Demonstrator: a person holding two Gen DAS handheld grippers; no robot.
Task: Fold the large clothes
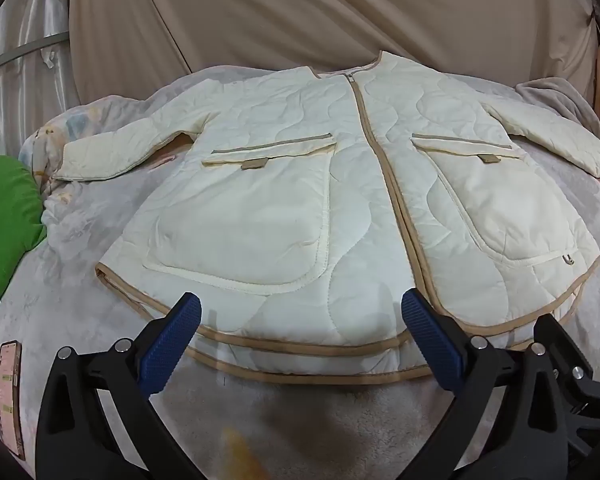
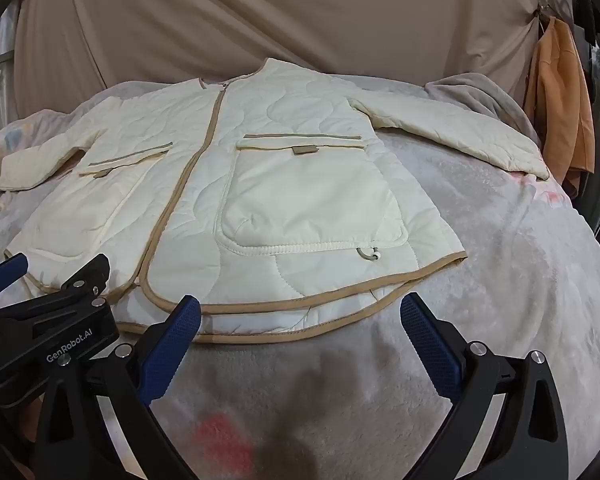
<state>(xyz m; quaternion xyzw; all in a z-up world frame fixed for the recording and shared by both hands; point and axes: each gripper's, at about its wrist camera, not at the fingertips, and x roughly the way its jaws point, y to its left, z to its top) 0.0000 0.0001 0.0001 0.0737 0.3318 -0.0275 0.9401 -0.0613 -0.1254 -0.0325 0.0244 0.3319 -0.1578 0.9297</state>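
A cream quilted jacket with tan trim lies flat, front up and zipped, on a grey fleece blanket. Both sleeves spread outward. It has two large front pockets. My left gripper is open and empty, its blue pads just above the jacket's bottom hem. In the right wrist view the jacket lies ahead and to the left. My right gripper is open and empty at the hem's right part. The left gripper shows at that view's left edge.
A green cushion lies at the left of the bed. A phone-like pink item lies near the front left. A beige curtain hangs behind. An orange garment hangs at the right, beside a bunched grey blanket.
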